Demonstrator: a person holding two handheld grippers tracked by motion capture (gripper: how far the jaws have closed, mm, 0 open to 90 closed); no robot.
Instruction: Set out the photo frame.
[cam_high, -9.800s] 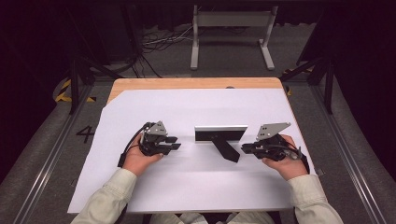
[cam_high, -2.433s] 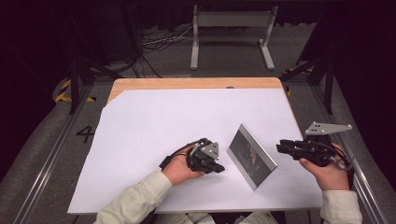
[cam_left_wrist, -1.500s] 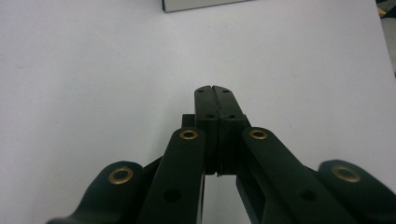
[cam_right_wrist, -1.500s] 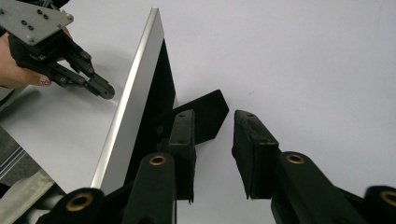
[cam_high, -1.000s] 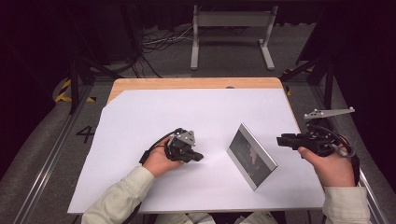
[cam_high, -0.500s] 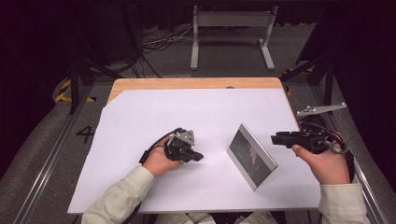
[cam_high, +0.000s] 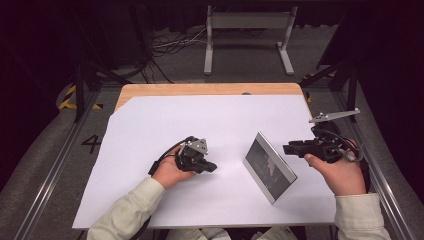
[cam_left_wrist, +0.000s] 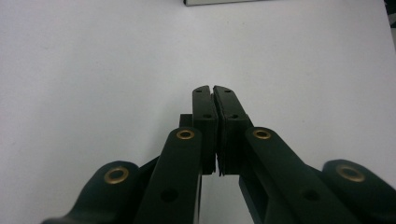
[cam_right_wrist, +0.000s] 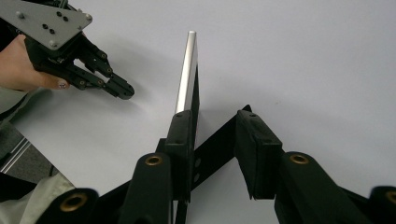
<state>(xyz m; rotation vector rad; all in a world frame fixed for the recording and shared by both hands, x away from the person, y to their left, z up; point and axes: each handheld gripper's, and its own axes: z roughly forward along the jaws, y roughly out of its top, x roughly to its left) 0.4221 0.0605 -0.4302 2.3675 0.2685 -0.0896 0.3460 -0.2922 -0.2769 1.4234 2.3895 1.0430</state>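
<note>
1. We see the picture frame (cam_high: 269, 167) standing on its stand right of the white sheet's (cam_high: 150, 125) middle, well inside every edge.
2. Our right gripper (cam_high: 289, 149), jaws spread, sits at the frame's 3 o'clock; one jaw is beside its metal edge (cam_right_wrist: 187, 70).
3. Our left gripper (cam_high: 212, 167), clenched on nothing, rests at 9 o'clock with bare sheet around it.
4. A "4" (cam_high: 91, 143) marks the floor at far left.

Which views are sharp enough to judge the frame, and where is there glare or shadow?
High view: evenly lit, dark surroundings, the frame reflects faintly. Right gripper view: the frame's silver edge is bright but crisp, the near jaws are soft, and the left gripper casts a faint shadow. Left gripper view: the paper is flat white, and the frame's corner is cut off at the top.
</note>
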